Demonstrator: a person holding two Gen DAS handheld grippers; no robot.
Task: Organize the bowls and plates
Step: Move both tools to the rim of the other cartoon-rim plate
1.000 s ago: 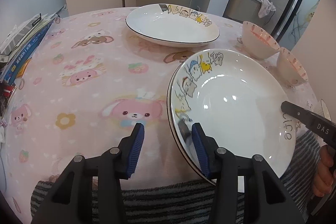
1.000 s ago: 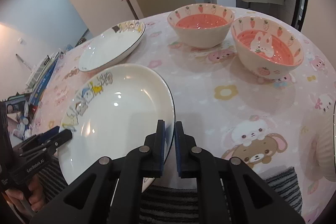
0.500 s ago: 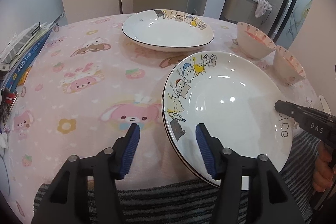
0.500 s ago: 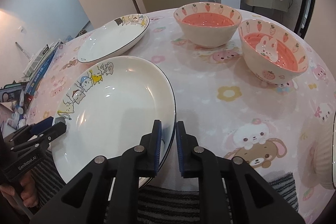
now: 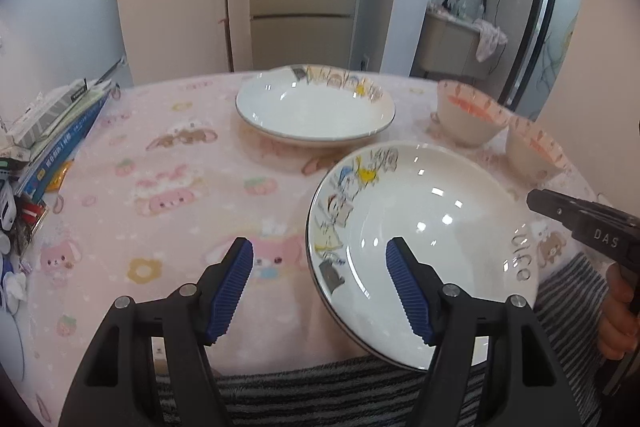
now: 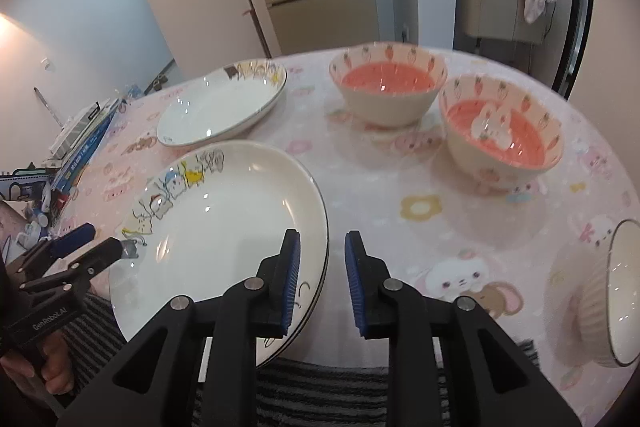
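A white plate [image 5: 420, 211] with cartoon animals on its rim lies at the near table edge. My left gripper [image 5: 319, 245] straddles its left rim; the jaws are opening and the pads [image 5: 230, 279] stand clear of the rim. My right gripper [image 6: 323, 234] straddles the right rim of the same plate [image 6: 224, 219], with its jaws opening and a gap beside each pad. A second matching plate [image 5: 312, 111] sits farther back. Two pink-lined bowls [image 6: 388, 91] [image 6: 504, 139] stand at the back right.
A pink cartoon tablecloth [image 5: 160, 167] covers the round table. Books [image 5: 60, 123] are piled at its left edge. A white ribbed bowl [image 6: 612, 287] sits at the right edge. A striped cloth [image 5: 320, 395] hangs at the near edge.
Both grippers have spread their jaws. The right one, earlier shut on the near plate's rim, has let go. The left gripper has lifted and drawn back a little.
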